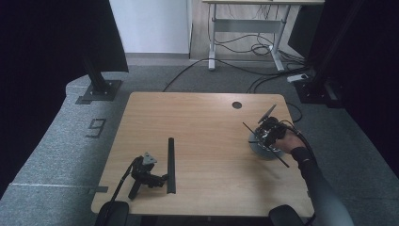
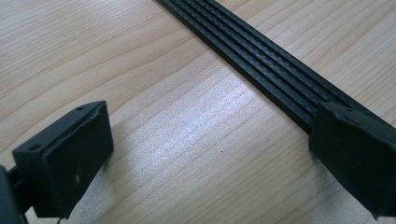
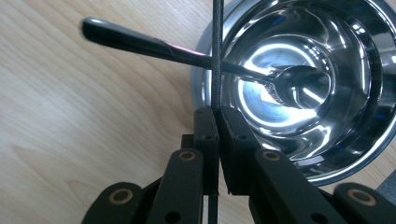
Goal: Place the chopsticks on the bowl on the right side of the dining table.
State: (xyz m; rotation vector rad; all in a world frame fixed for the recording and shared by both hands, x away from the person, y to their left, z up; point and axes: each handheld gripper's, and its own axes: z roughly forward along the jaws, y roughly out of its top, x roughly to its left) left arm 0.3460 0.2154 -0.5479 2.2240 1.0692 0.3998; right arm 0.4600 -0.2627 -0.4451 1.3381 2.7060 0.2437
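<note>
Over on the left, the left gripper (image 1: 162, 179) lies on the wooden table (image 1: 202, 122) with no hand on it, jaws spread wide and released. One long black ridged strip (image 1: 171, 165) lies flat just beside it; in the left gripper view the strip (image 2: 261, 56) runs up to the far jaw, and whether it touches that pad is hard to make out. Its upper end is cut off by the frame there.

Moving right: one hand (image 1: 292, 141) holds the right gripper (image 1: 263, 137), clenched tight on one thin black stick (image 1: 266, 143). In the right gripper view the stick (image 3: 216, 51) rises straight up from between the pressed pads, over the rim of one shiny steel bowl (image 3: 373, 116). One metal spoon (image 3: 187, 51) rests in it, handle poking out over the rim. The bowl is cut off at the right edge, and from above the gripper hides most of it.
</note>
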